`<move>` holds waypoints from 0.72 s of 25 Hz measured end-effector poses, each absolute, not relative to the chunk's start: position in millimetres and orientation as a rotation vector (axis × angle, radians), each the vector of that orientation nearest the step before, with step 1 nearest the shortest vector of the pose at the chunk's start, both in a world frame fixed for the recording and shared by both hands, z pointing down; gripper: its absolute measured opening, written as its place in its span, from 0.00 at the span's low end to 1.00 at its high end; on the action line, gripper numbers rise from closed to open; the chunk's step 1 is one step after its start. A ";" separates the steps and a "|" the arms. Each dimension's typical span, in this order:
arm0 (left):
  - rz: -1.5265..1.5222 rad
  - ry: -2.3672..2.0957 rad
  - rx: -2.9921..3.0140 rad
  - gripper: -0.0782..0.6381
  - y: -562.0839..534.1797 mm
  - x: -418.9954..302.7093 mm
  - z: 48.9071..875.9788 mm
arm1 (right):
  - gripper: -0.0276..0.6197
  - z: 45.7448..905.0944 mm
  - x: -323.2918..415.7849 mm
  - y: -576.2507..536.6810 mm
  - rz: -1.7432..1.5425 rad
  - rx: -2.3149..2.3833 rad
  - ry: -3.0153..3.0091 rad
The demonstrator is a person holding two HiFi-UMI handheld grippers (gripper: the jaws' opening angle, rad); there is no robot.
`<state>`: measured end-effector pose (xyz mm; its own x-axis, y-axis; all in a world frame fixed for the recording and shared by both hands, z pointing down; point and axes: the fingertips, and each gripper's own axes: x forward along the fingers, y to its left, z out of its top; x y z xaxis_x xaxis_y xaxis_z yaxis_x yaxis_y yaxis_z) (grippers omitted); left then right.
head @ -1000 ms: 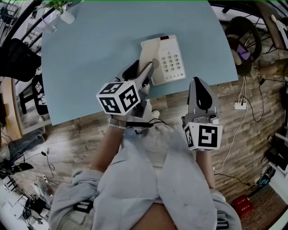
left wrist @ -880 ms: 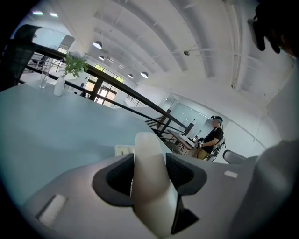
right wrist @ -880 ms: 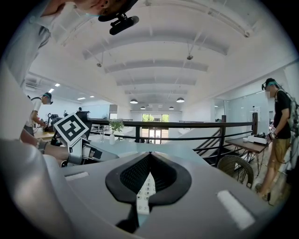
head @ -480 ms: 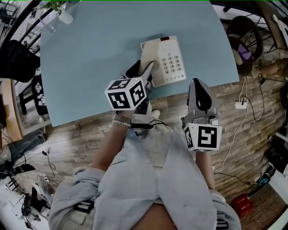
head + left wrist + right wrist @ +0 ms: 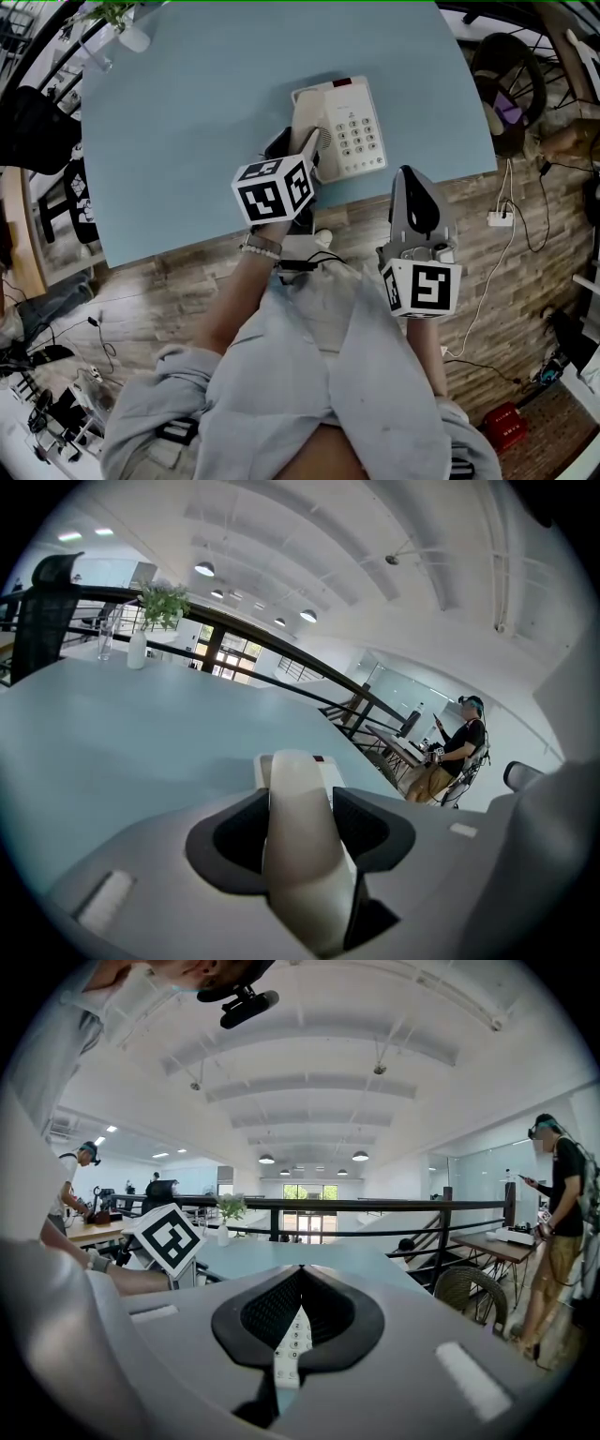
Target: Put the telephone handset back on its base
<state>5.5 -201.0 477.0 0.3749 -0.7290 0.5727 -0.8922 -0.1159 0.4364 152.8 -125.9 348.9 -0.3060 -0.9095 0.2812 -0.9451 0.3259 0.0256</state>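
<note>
Head view: one telephone base [image 5: 349, 122] sits keypad up near the front edge of the blue worktop [image 5: 187, 122]. The single handset [image 5: 317, 146] is clamped in the left hand-held gripper [image 5: 294, 150], over the base's left side, with its long axis running away from the person along that side. The right hand-held gripper [image 5: 411, 176] hangs just off the worktop's edge.

Left gripper view: both jaws press the handset's [image 5: 300, 855] flanks, and its far end points at the base [image 5: 326, 769].

Right gripper view: that hand-held gripper [image 5: 300, 1279] has its jaws together, gripping nothing.
</note>
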 end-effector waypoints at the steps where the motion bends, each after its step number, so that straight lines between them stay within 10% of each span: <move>1: 0.281 -1.407 1.884 0.41 -201.3 5.3 478.7 | 0.05 348.9 152.5 -126.0 0.210 1.682 -2.346; 18: 0.300 -1.421 1.733 0.41 -210.3 11.3 497.9 | 0.05 349.3 161.4 -126.4 0.225 1.728 -2.314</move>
<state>11.3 -210.3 497.9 0.3251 -0.6860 0.6510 -0.8906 0.0095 0.4548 161.4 -126.4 349.3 -0.2692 -0.9201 0.2846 -0.9576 0.2872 0.0224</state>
